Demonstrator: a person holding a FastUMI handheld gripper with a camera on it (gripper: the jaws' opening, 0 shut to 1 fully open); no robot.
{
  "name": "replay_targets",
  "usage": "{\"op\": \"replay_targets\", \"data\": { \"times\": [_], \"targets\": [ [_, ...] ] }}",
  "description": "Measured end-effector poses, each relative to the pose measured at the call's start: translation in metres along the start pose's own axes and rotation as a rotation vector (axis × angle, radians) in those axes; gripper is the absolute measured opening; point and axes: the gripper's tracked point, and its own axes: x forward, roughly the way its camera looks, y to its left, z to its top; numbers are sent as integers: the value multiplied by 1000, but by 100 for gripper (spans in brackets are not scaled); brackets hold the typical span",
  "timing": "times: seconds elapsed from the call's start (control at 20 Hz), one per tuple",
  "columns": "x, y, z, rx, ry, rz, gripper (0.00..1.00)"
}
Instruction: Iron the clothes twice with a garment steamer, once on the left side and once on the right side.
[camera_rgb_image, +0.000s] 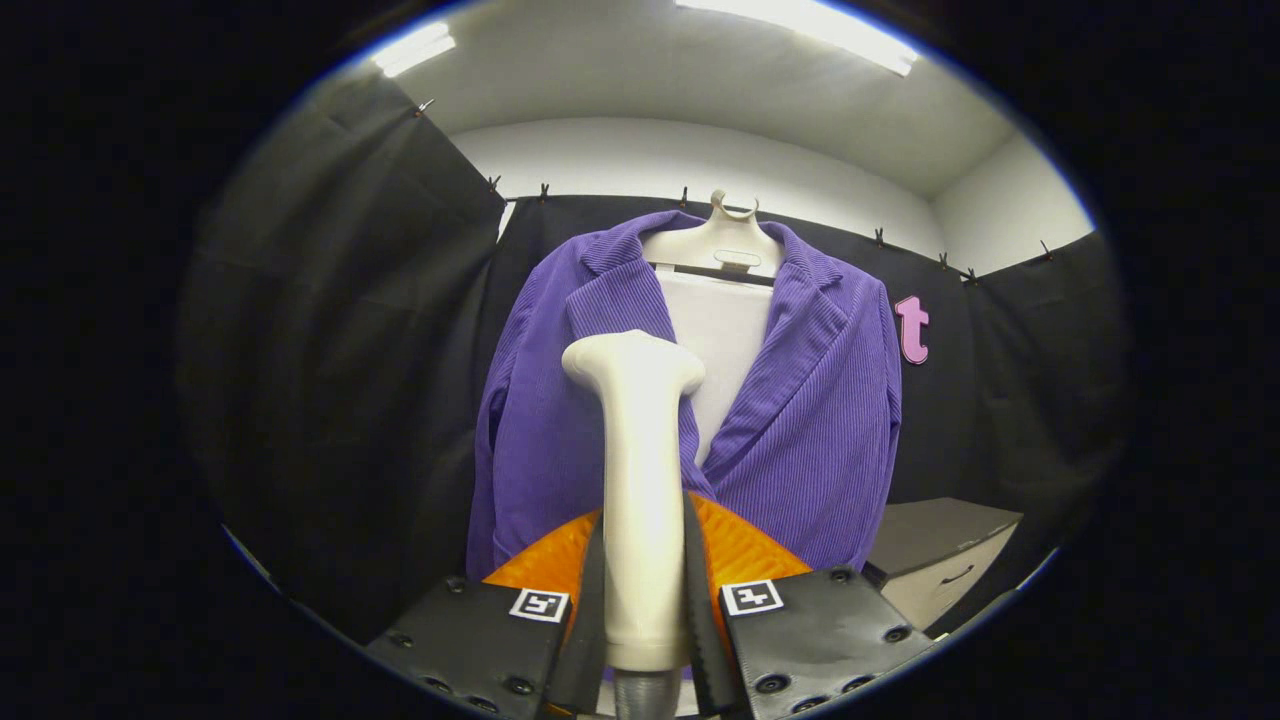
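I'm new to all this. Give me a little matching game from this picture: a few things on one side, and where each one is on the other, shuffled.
Things:
1. steamer
2. purple jacket
3. hanger
4. cabinet

Places:
A. low down, beside the jacket's hem
B. inside the jacket's collar, at the top
C. clamped between the tongs
D. hanging in front of the black cloth wall, beyond the steamer

Pairs: 1-C, 2-D, 3-B, 4-A
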Motion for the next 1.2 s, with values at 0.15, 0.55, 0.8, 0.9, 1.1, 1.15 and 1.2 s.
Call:
{"op": "replay_targets", "data": {
  "times": [0.15, 0.55, 0.8, 0.9, 1.1, 1.15, 1.2],
  "targets": [
    [-9, 0, -14, 7, 15, 10, 42],
    [-31, -2, -52, -3, 57, 14, 42],
    [-39, 1, -75, -21, 87, 16, 42],
    [-45, 2, -82, -32, 92, 15, 42],
    [-57, 8, -106, -35, 128, 35, 43],
    [-59, 9, -116, -25, 155, 37, 43],
    [-62, 9, -128, -6, 181, 39, 42]
  ]
}}
